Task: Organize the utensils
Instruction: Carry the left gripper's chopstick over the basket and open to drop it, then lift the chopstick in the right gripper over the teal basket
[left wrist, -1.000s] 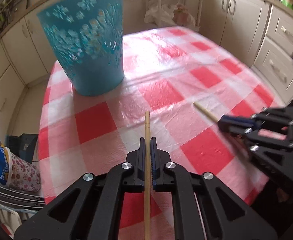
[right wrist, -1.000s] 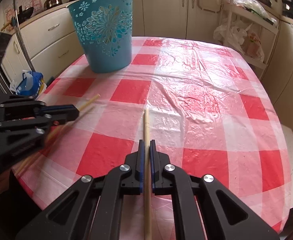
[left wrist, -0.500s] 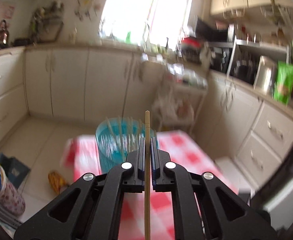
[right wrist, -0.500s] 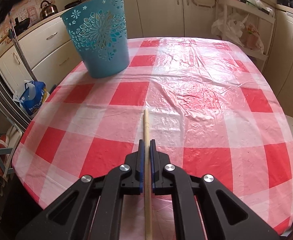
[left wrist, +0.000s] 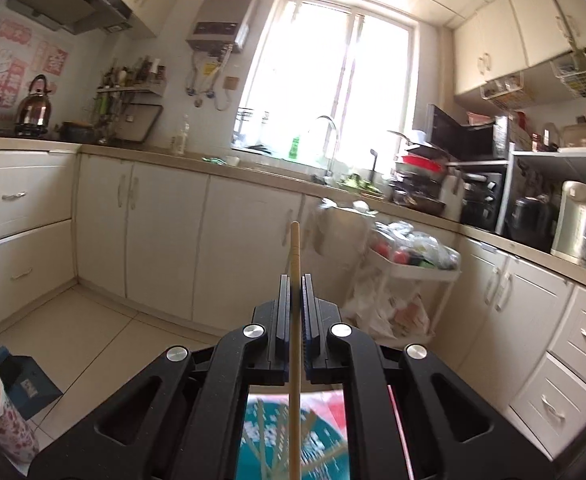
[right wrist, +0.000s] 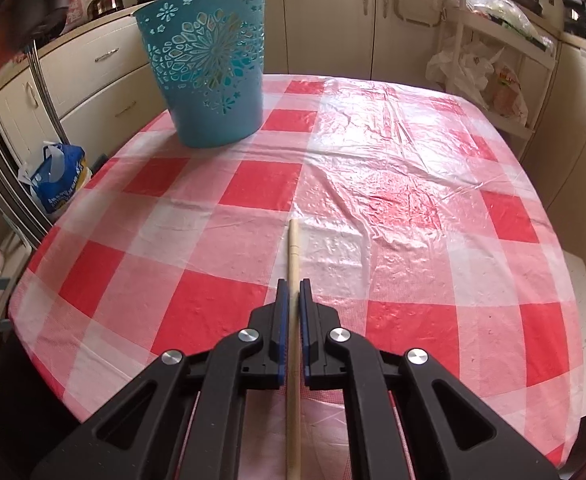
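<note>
Two chopsticks, one pinched per gripper: left gripper (left wrist: 294,280) clamped on chopstick (left wrist: 294,320) above bin (left wrist: 317,456); right gripper (right wrist: 291,284) clamped on stick (right wrist: 293,320) over table (right wrist: 433,200). Likely light, stiff, smooth; mid-shaft grip, prone to pivot

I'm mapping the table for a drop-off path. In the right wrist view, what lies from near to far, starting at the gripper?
Right gripper shut on a wooden chopstick → red-and-white checked tablecloth → blue cut-out basket → cream kitchen cabinets.
</note>
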A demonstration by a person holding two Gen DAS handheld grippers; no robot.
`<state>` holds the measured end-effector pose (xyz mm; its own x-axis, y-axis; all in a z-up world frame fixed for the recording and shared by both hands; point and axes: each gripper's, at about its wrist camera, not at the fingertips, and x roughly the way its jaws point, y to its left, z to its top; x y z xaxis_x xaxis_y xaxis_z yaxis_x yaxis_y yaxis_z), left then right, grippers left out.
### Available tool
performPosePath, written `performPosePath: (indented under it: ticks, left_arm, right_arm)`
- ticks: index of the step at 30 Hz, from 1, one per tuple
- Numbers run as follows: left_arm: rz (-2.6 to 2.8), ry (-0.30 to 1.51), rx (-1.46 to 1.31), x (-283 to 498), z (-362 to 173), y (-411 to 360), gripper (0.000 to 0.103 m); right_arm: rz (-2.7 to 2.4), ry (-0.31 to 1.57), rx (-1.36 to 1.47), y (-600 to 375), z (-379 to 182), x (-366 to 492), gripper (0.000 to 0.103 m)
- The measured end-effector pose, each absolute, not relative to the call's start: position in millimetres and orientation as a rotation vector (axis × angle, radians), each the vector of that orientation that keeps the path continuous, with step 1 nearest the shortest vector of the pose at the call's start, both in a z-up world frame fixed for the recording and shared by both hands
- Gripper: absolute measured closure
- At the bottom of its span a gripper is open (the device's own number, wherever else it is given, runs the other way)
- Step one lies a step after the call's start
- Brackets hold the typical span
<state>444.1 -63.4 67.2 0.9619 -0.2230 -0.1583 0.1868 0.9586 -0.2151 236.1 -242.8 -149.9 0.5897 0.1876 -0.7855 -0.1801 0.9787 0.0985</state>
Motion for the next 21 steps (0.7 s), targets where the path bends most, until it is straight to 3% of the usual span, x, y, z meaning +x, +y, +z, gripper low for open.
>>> performPosePath:
  ticks: [8,21]
  left_arm:
    - [-0.133,0.219,-0.216,484.7,42.6,-59.6,0.098]
    - [-0.161,0.290,-0.152,476.4,22.1,-62.1,0.096]
  right_arm:
    - [0.223,0.921,0.041,-245.5,-150.0,237.2,0.097]
    - [0.227,0.921,0.052,-245.7,-149.9,237.5,0.097]
